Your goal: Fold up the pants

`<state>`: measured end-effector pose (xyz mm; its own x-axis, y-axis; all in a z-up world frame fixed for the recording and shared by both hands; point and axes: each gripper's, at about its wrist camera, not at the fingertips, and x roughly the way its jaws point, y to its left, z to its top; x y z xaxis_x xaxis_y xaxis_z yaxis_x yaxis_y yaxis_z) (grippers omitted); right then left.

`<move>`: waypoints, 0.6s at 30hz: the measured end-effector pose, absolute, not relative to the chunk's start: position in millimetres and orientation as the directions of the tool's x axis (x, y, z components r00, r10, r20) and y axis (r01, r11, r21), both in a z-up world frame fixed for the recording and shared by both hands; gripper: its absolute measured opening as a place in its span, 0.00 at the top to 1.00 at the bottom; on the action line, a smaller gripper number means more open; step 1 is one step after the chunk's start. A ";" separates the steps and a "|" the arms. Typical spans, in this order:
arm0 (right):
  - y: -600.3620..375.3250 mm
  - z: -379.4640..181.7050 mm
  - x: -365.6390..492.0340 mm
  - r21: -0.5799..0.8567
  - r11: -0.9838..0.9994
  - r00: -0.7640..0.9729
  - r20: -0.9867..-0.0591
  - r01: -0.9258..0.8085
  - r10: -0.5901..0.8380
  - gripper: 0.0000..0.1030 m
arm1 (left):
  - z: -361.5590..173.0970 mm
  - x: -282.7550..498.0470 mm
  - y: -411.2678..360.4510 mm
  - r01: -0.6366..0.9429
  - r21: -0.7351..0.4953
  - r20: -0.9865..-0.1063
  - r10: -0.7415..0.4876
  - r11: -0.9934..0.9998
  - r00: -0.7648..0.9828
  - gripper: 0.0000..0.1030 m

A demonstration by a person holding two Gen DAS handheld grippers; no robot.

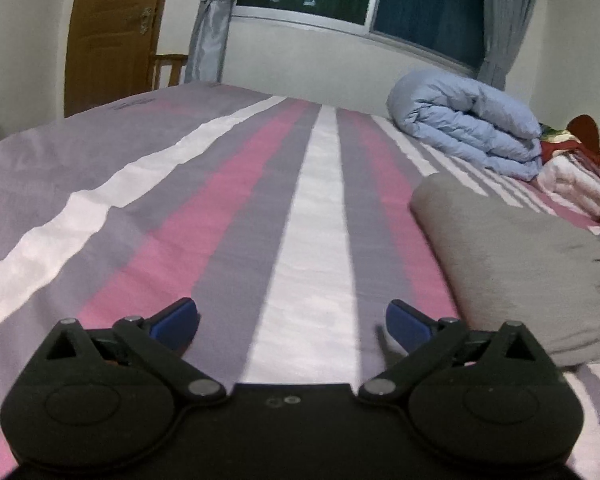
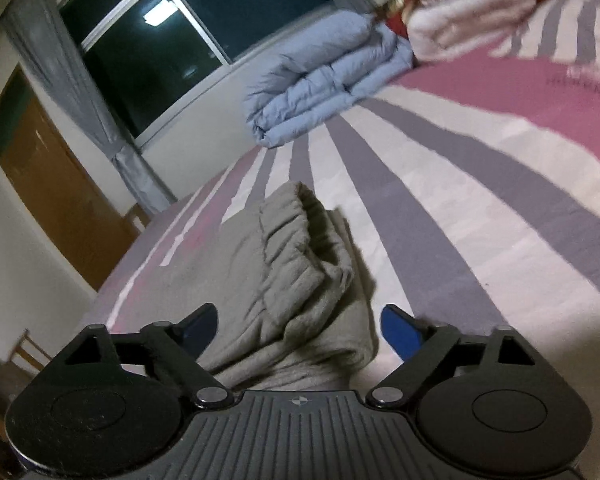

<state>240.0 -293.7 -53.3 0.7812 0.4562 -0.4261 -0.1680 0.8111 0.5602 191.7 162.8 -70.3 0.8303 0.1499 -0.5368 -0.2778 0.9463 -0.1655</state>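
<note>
Grey pants (image 1: 512, 256) lie folded in a thick bundle on the striped bed sheet (image 1: 220, 208), at the right of the left wrist view. My left gripper (image 1: 292, 320) hovers over the sheet to the left of the bundle, jaws wide open and nothing between them. In the right wrist view the same grey pants (image 2: 300, 280) sit directly ahead, gathered waistband on top. My right gripper (image 2: 298, 328) stands open, its blue pads on either side of the near end of the bundle without pressing on it.
A rolled light-blue duvet (image 1: 468, 124) and white and red bedding (image 1: 580, 184) lie at the far right of the bed. Behind are a window with grey curtains (image 1: 208, 28), a wooden door (image 1: 112, 28) and a chair (image 1: 170, 68).
</note>
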 end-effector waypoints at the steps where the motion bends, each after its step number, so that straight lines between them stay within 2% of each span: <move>1: -290.4 -51.0 236.8 0.549 0.817 0.784 -0.422 -0.178 0.455 0.06 | -69.3 190.2 157.8 -0.269 -0.161 -0.534 0.145 0.950 0.833 0.08; 5: -286.5 -47.9 233.2 0.557 0.803 0.779 -0.402 -0.209 0.482 0.04 | -63.3 191.4 143.5 -0.163 -0.154 -0.517 0.062 0.974 0.854 0.08; 7: -294.5 -46.4 239.6 0.571 0.799 0.782 -0.403 -0.191 0.475 0.00 | -59.4 197.7 140.1 -0.105 -0.162 -0.519 0.006 0.981 0.855 0.08; 10: -309.4 -43.7 255.8 0.595 0.787 0.781 -0.411 -0.162 0.471 0.00 | -55.8 213.3 140.3 -0.033 -0.255 -0.507 -0.105 0.966 0.856 0.14; 12: -313.2 -45.1 273.9 0.618 0.772 0.758 -0.429 -0.150 0.491 0.00 | -58.2 229.3 142.1 0.003 -0.331 -0.502 -0.179 0.944 0.846 0.21; 18: -326.5 -67.9 326.7 0.679 0.726 0.685 -0.478 -0.109 0.550 0.00 | -70.7 288.8 139.6 0.078 -0.452 -0.533 -0.340 0.888 0.775 0.28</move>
